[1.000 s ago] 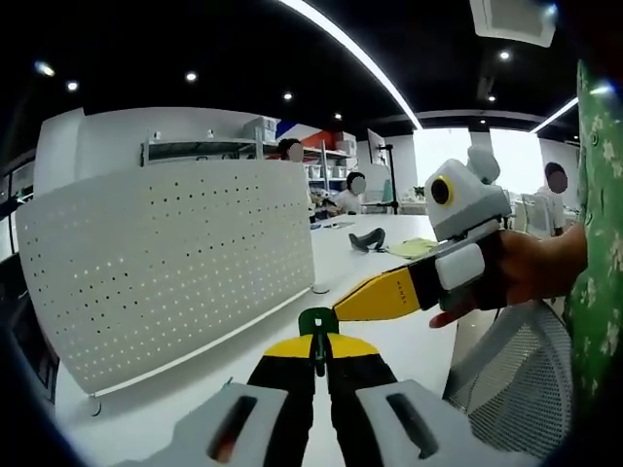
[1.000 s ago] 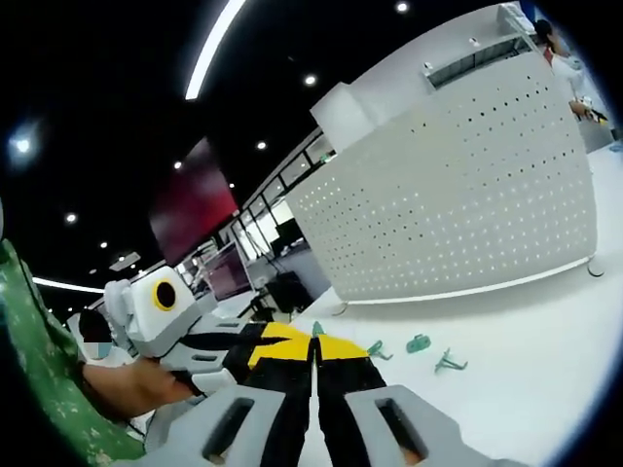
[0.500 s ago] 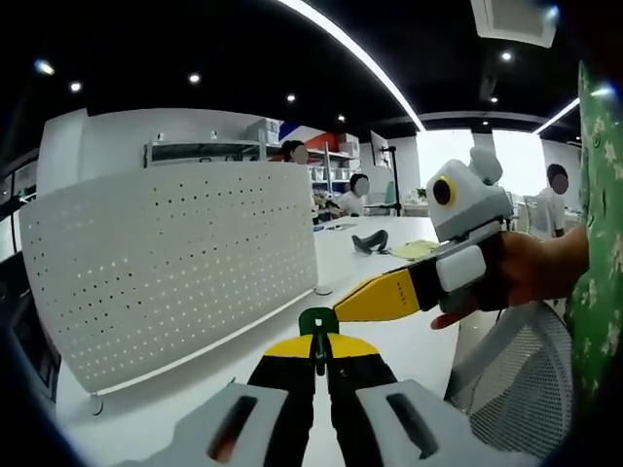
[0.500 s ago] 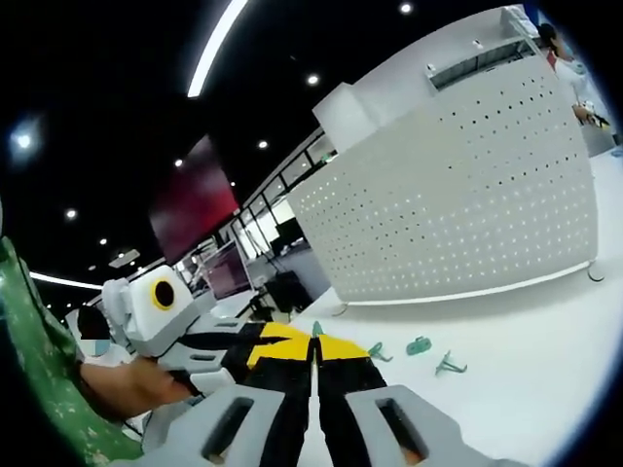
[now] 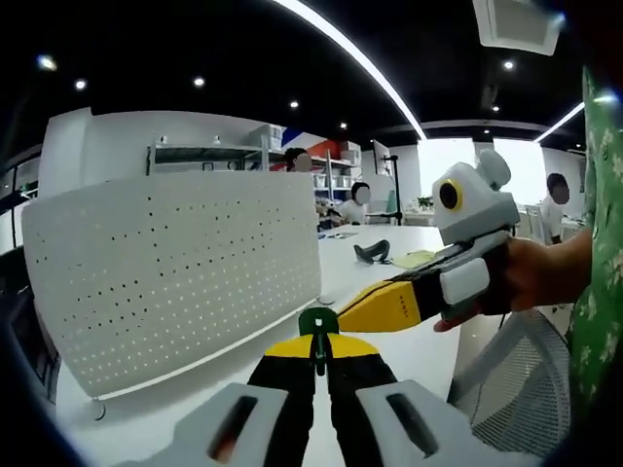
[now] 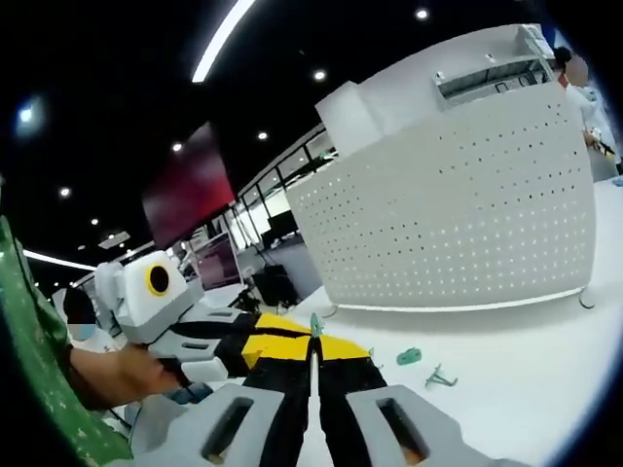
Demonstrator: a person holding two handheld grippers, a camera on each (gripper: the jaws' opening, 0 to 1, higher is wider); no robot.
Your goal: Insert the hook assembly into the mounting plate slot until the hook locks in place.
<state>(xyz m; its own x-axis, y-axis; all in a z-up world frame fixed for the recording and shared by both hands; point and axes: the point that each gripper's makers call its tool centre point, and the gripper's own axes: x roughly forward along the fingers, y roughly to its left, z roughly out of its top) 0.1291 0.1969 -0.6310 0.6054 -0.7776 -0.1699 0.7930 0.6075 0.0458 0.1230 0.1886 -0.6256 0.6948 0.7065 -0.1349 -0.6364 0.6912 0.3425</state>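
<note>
The left gripper view is taken low over the white table (image 5: 409, 336), close in front of the white perforated mounting plate (image 5: 175, 268), which is seen obliquely to the left of the view's own jaws with the open office behind it. The right gripper view is taken from the same table at a similar nearness, with the mounting plate (image 6: 458, 224) seen up and to the right beyond a bare stretch of tabletop (image 6: 516, 379). The plate's front face and the table before it are shared by both views.

No legible txt anywhere.
</note>
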